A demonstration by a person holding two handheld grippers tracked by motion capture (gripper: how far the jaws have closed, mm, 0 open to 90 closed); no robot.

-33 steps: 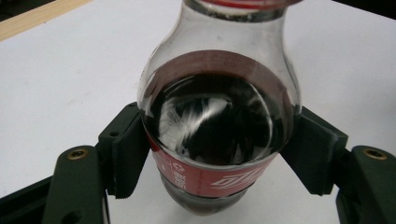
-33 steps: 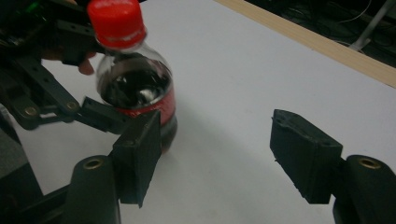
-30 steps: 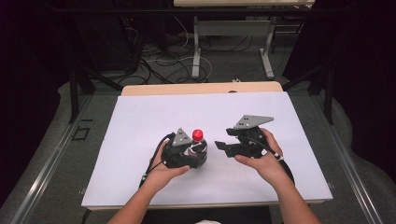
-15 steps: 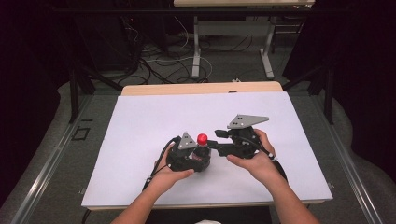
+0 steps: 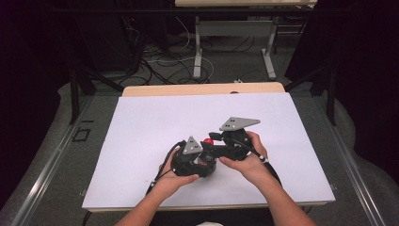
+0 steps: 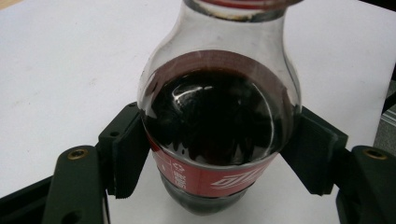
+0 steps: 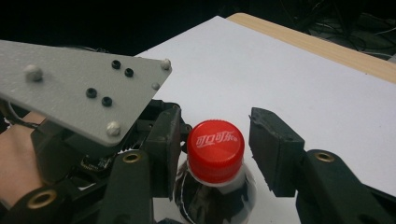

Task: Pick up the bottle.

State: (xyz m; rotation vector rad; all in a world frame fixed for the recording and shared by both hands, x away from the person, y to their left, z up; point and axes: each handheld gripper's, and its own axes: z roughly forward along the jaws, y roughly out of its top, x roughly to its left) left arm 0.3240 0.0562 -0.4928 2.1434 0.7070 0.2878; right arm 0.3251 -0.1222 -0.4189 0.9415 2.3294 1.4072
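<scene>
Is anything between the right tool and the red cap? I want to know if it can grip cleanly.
Nothing visible. The right tool straddles the red cap, jaws just closing, a gap on one side. The left tool clamps the bottle lower down.

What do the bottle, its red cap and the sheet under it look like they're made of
Bottle: clear, glossy, probably plastic; highlights glint on its wall and dark drink shows through. Cap: red, smooth, ribbed around its side, most likely plastic. Sheet: flat matte white, paper or thin board; it lies on a table with a wood-look edge.
</scene>
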